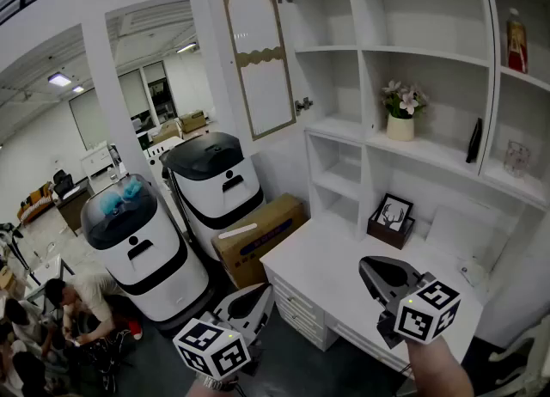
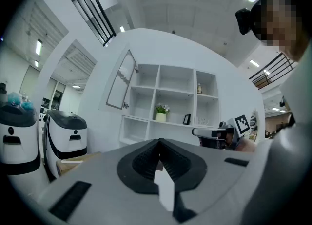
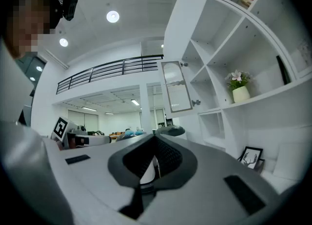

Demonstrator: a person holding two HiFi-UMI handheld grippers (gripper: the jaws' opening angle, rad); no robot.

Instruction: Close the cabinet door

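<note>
The cabinet door [image 1: 258, 58], a tan-framed glass panel, stands swung open at the upper left of the white shelf unit [image 1: 430, 60]. It also shows in the left gripper view, cabinet door [image 2: 122, 80], and the right gripper view, cabinet door [image 3: 176, 86]. My left gripper [image 1: 260, 290] is low at the bottom centre, shut and empty, far below the door. My right gripper [image 1: 368, 266] hovers over the white desk [image 1: 326, 262], also shut with nothing in it. Each gripper's own view shows its pads pressed together: left gripper [image 2: 158, 144], right gripper [image 3: 156, 141].
Two white-and-black machines [image 1: 215, 185] [image 1: 137, 241] and a cardboard box [image 1: 258, 236] stand on the floor under the door. The shelves hold a flower pot [image 1: 400, 113], a framed picture [image 1: 391, 217] and a bottle [image 1: 516, 40]. A person [image 1: 86, 301] crouches at the bottom left.
</note>
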